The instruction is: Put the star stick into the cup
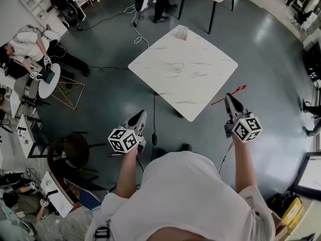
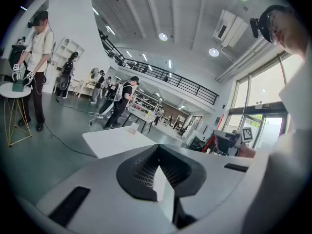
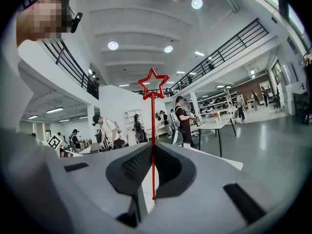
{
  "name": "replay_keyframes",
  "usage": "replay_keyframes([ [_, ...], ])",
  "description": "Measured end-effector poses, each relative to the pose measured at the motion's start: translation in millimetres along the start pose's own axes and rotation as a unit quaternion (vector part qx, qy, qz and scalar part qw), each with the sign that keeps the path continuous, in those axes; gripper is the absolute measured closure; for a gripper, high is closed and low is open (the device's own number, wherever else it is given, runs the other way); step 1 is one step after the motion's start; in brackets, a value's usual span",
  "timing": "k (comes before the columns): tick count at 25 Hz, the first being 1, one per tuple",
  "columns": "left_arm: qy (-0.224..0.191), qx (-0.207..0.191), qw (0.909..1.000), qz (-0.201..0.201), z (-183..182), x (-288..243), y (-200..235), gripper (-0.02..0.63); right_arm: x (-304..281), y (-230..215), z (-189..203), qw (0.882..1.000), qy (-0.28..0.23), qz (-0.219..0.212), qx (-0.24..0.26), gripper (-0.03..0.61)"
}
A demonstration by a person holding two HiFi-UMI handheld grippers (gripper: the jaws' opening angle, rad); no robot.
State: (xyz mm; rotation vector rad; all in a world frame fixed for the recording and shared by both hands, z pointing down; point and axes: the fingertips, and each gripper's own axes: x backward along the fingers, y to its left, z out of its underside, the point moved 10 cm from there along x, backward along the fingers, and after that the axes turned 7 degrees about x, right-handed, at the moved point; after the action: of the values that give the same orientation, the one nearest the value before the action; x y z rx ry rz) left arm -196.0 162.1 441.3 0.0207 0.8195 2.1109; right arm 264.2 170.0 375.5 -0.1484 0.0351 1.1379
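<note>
I find the right tool (image 3: pixel 152 149) closed on the red star stick (image 3: pixel 153 112). The thin stem is pinched between the two jaws and rises upright from them in the right gripper view, with the open star outline at its top. In the head view, that tool (image 1: pixel 228 97) is held up beside the near-right edge of the white marble-patterned table (image 1: pixel 200 79). The stick lies at a slant across its tip.

The left tool (image 2: pixel 158 151) has its jaws together with nothing between them. In the head view it sits off the table's near-left edge.

The clear cup (image 1: pixel 181 32) stands at the far corner of the table, well apart from both tools and the stick.
</note>
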Motion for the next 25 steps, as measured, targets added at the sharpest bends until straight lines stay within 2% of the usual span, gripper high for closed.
replay_keyframes([
  [15,0.002,0.003,1.0,0.004,3.5,-4.4,-4.2,0.6,2.4,-0.1,6.0,1.0,0.001,-0.004,-0.007,0.551],
  [25,-0.002,0.007,0.9999,-0.009,10.4,-5.2,-13.3,0.6,3.7,-13.6,7.4,1.0,0.005,-0.018,-0.015,0.551],
])
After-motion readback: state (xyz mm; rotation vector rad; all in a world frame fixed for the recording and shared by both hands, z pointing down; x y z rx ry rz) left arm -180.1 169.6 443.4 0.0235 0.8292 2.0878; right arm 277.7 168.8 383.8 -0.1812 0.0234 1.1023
